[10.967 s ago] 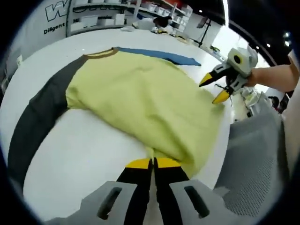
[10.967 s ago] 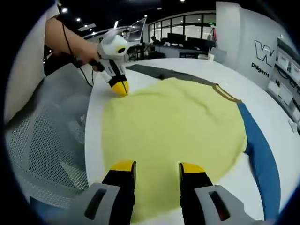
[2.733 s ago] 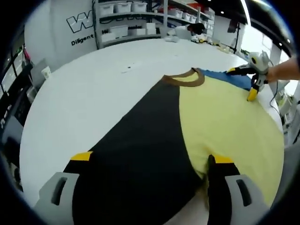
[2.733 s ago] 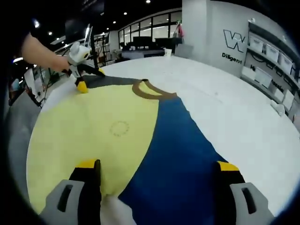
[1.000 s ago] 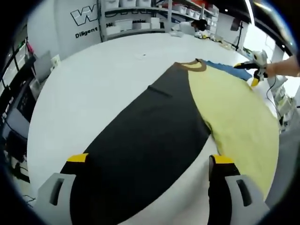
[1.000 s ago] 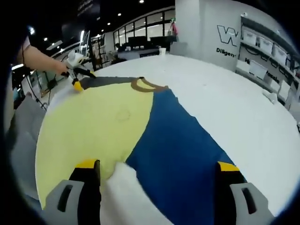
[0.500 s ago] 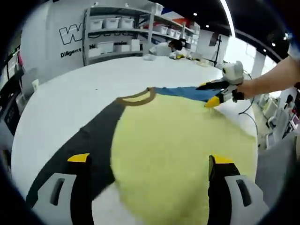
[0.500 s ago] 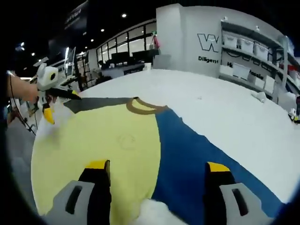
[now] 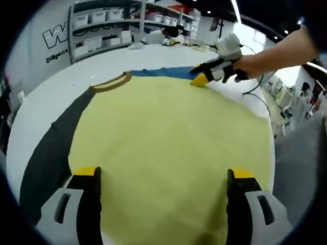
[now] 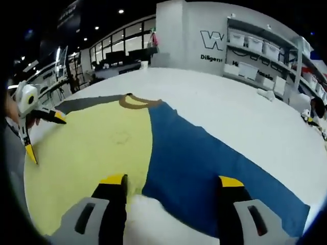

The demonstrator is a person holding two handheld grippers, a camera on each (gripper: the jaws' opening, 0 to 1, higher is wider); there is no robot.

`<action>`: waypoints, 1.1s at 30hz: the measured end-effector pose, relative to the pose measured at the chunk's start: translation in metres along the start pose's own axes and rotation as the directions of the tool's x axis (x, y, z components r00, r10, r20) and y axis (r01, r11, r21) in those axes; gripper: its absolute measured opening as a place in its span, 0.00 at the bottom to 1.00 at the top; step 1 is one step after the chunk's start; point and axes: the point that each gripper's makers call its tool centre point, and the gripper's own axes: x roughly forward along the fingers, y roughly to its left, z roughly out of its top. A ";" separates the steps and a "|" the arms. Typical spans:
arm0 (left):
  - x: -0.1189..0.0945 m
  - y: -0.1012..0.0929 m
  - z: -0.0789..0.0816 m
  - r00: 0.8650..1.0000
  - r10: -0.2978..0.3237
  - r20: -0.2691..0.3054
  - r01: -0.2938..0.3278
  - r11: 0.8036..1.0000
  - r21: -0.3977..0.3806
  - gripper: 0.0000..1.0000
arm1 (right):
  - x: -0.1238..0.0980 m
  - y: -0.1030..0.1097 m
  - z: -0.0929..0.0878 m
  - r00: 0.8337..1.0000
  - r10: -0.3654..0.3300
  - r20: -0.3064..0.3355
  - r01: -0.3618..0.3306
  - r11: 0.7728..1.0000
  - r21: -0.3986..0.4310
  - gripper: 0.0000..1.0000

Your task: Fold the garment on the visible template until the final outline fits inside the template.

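Observation:
A long-sleeved shirt lies flat on the white table (image 9: 61, 76). Its body is yellow (image 9: 168, 138), its collar brown (image 9: 109, 83), one sleeve black (image 9: 46, 153) and the other blue (image 10: 204, 158). My left gripper (image 9: 163, 173) hovers open over the yellow body, nothing between its jaws. My right gripper (image 10: 171, 180) is open too, straddling the seam between yellow body (image 10: 87, 158) and blue sleeve. In the left gripper view, the right gripper (image 9: 198, 76) sits by the blue sleeve (image 9: 163, 72). The left gripper (image 10: 43, 133) shows near the body's left edge in the right gripper view.
Shelves with white bins (image 10: 265, 51) stand beyond the table's far side. A grey mesh chair (image 9: 301, 168) is close to the table's near edge. Bare white tabletop (image 10: 230, 102) stretches beyond the blue sleeve.
Both views have swung: the left one now sits over the yellow body with the right gripper nearer, the right one over the blue sleeve's seam. Both grippers stay open.

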 end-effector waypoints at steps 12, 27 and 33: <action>-0.002 0.000 -0.005 0.999 0.019 0.044 -0.020 1.000 0.012 1.00 | -0.005 0.000 -0.002 0.998 0.061 0.005 -0.061 0.997 -0.049 1.00; -0.018 0.001 0.013 0.998 0.035 0.052 -0.033 0.999 -0.032 1.00 | -0.060 -0.060 -0.015 0.995 -0.089 0.032 0.084 0.987 0.140 0.95; -0.030 0.002 0.025 0.995 0.050 0.091 -0.046 0.998 -0.047 1.00 | -0.125 -0.132 -0.046 0.933 -0.360 -0.006 0.345 0.888 0.303 0.80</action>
